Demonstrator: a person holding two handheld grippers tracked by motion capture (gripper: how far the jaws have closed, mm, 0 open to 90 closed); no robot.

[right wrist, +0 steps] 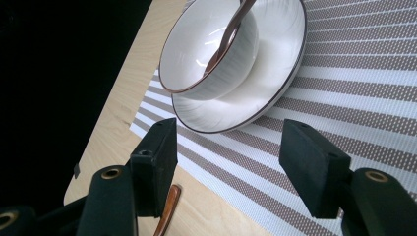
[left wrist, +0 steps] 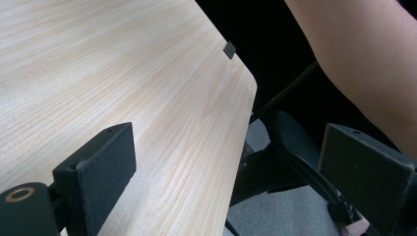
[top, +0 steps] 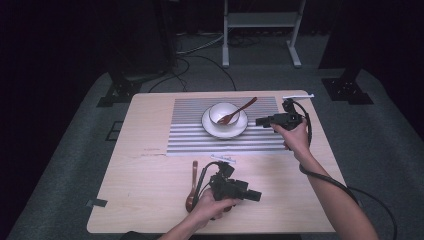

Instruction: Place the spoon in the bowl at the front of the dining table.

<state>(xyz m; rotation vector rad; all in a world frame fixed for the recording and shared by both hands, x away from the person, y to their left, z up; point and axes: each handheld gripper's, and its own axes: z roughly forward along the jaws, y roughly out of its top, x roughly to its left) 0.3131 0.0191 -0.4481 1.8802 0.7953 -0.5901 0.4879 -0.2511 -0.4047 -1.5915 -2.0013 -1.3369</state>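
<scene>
Nearest the person, left gripper (top: pixel 254 195) sits low over the worktop (top: pixel 150 175), fingers (left wrist: pixel 98 167) spread, nothing between them. Just to its left a dark wooden spoon (top: pixel 192 187) lies flat on the bare wood, handle pointing away toward the mat.

Mid-worktop: striped placemat (top: pixel 190 137) with a white plate (top: pixel 210 129) on it and a white bowl (top: pixel 222 112) stacked in the plate. A second spoon (top: pixel 239 111) leans in the bowl, handle over the rim up-right.

Right gripper (top: pixel 260 121) is level beside the plate's right edge, fingers (right wrist: pixel 157 152) apart and empty, aimed at the bowl.

My read: the spoon in the bowl looks set, and the near spoon looks like the next pick. To do it well:
- clear the right hand without clipping the plate rim
- approach the flat spoon across the handle, not the scoop
- press fingers to the wood before closing, since it lies thin
</scene>
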